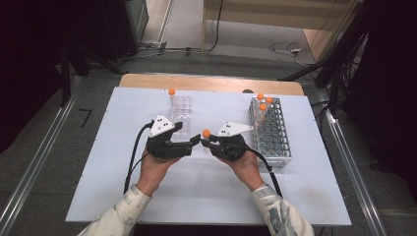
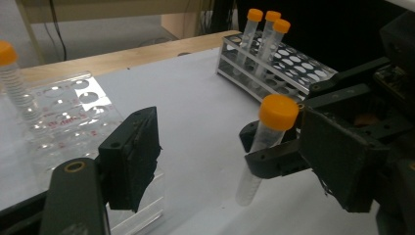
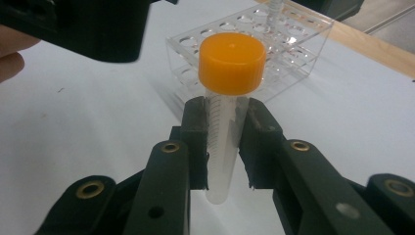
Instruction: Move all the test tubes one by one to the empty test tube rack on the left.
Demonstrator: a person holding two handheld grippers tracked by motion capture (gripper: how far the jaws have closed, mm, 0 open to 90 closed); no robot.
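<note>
The right gripper [image 3: 227, 147] has its jaws clamped on an upright tube [image 3: 222, 142] with an orange cap, held above the table [image 1: 206, 191] left of the metal rack [image 1: 275, 142]. The left gripper [image 1: 189, 145], jaws apart, is just left of the tube.

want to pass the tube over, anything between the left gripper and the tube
Nothing: in the left gripper view, bare white table separates the left gripper from the tube.

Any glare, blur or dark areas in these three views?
High view: surroundings fall into black, the white table lit evenly. Left gripper view: glare on the clear rack, near finger soft. Right gripper view: orange-capped tube sharp, background rack slightly blurred.
</note>
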